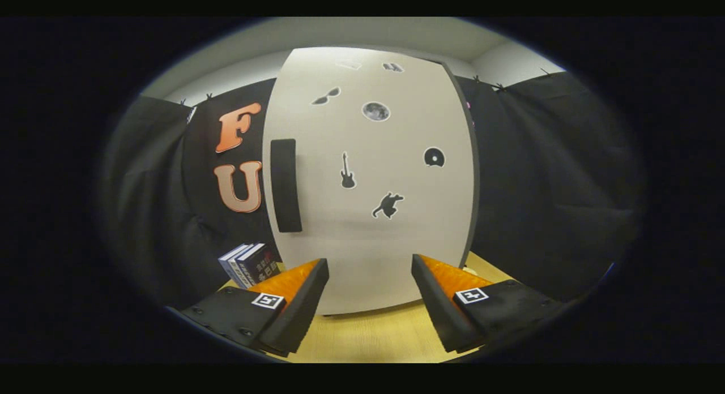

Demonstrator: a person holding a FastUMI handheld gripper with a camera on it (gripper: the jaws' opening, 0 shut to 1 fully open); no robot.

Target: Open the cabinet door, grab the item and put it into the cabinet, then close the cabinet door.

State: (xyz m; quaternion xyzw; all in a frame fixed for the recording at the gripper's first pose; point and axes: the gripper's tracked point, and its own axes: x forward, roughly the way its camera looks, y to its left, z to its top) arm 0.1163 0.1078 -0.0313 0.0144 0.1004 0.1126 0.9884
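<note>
A tall white cabinet (368,184) stands straight ahead on a wooden tabletop (374,337). Its door is shut and carries several small black stickers. A black vertical handle (285,184) sits along the door's left side. A stack of books (249,265) stands left of the cabinet's base, just beyond my left finger. My gripper (369,266) is open and holds nothing. Its fingertips are a little short of the lower part of the door.
Black cloth walls close in the booth on the left, right and behind the cabinet. A strip of wooden tabletop (481,266) shows to the right of the cabinet base.
</note>
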